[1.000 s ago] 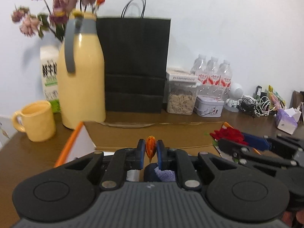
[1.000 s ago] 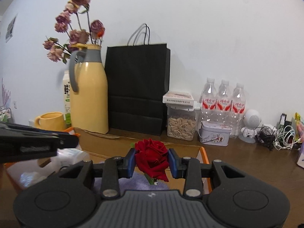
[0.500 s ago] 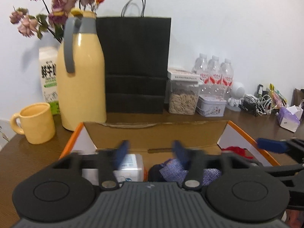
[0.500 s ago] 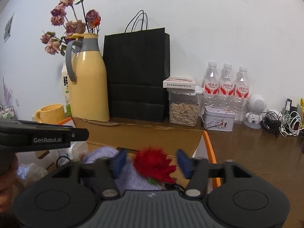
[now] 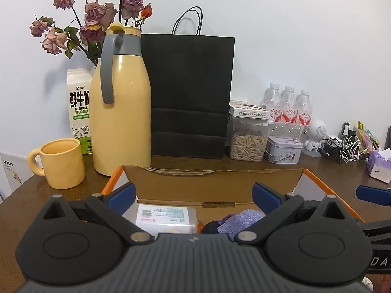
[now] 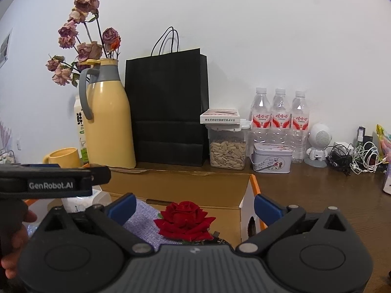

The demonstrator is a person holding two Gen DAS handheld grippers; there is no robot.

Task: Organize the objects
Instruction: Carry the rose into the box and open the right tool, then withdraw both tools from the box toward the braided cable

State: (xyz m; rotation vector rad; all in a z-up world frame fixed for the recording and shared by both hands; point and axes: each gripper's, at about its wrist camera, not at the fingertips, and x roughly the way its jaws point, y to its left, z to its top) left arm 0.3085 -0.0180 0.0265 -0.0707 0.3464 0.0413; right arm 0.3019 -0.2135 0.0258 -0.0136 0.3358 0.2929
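Seen only from the left wrist: a white labelled packet [image 5: 166,217] lying flat in the cardboard box [image 5: 215,183], beside a dark pouch [image 5: 211,227] and a lilac knitted cloth [image 5: 240,219]; out at the far right of the worktop [image 5: 330,168], a tissue pack [image 5: 378,168]. Yellow mug [image 5: 62,163] in full view here, standing just left of the yellow thermos jug [image 5: 121,105], milk carton [image 5: 79,112] behind.

Seen only from the right wrist: a red rose [image 6: 185,221] lying in the box on the lilac cloth, close in front of the camera, touched by neither blue pad. Also the left claw's black body from the side, with a bit of the hand [image 6: 12,239] gripping it at the lower left edge.

Common to both views: black paper bag [image 5: 190,92], seed jar [image 5: 248,139], tin [image 5: 284,150], three water bottles [image 5: 288,105], dried flowers [image 5: 90,22] along the wall.

Left claw [image 5: 194,194]: spread wide, just been opening, nothing pinched between the pads; poised over the box's near left part, tilted slightly downward toward the back wall.

Right claw [image 6: 194,205]: likewise spread wide, just been opening, the rose lying loose between the pads and below them; poised over the box's right end, tilted slightly downward, alongside the left claw.
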